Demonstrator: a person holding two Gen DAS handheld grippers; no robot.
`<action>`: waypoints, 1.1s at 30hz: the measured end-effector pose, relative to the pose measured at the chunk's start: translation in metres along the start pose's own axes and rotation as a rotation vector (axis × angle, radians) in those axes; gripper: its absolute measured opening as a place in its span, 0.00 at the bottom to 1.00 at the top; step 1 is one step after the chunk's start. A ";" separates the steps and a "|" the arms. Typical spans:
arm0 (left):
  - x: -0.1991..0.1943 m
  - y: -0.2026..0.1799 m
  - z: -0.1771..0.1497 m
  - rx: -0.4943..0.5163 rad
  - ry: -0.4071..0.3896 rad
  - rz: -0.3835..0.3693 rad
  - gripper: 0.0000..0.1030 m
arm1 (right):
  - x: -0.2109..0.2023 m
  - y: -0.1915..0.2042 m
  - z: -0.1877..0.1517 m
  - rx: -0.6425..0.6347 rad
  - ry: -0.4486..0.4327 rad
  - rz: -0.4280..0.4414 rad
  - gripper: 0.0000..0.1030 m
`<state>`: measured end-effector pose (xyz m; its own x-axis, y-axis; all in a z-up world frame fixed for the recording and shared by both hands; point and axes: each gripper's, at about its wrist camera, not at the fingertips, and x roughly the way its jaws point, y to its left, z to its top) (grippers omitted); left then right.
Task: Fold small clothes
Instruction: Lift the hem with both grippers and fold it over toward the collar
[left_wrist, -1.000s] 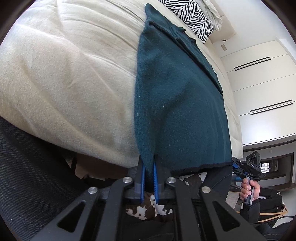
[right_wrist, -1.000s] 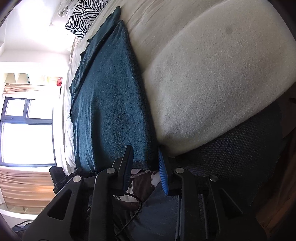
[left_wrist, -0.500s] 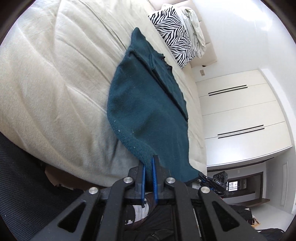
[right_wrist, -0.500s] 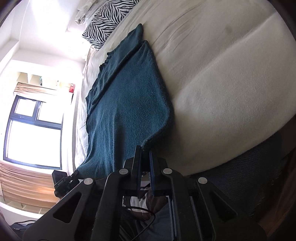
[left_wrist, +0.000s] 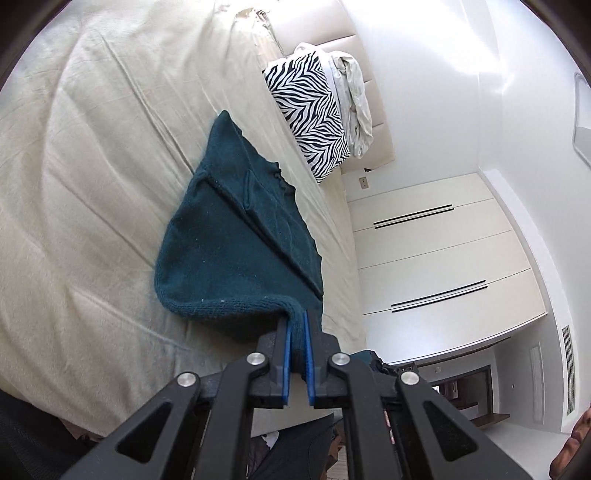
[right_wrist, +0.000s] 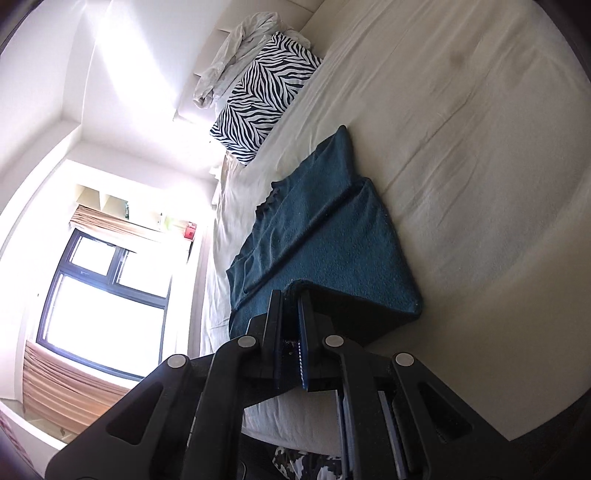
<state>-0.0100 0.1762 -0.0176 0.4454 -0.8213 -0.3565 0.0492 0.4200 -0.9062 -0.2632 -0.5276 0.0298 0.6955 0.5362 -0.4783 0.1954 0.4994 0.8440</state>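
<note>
Pinching the teal knit garment (left_wrist: 236, 243) (fuzzy, folded): left hand-held gripper (left_wrist: 298, 325), right hand-held gripper (right_wrist: 290, 302).

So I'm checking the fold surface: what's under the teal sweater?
The cream bedsheet shows all around the teal sweater; whatever lies directly beneath it is covered. Both grippers, left and right, lift its near hem.

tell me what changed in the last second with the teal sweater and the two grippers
The right gripper closed on the teal sweater's hem corner. Both grippers raised the hem and carried it up the bed toward the zebra pillow. The left gripper stayed clamped; the collar end stayed put.
</note>
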 end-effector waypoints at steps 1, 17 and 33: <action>0.002 0.001 0.006 0.000 -0.001 -0.002 0.07 | 0.003 0.000 0.005 0.007 -0.010 0.004 0.06; 0.046 0.013 0.085 -0.062 -0.021 -0.056 0.07 | 0.055 0.017 0.078 -0.023 -0.093 -0.036 0.06; 0.102 0.038 0.162 -0.131 -0.038 -0.019 0.06 | 0.156 0.014 0.154 -0.014 -0.090 -0.121 0.06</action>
<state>0.1826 0.1709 -0.0513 0.4796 -0.8123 -0.3320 -0.0579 0.3482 -0.9356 -0.0455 -0.5414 0.0041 0.7268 0.4082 -0.5524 0.2729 0.5664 0.7777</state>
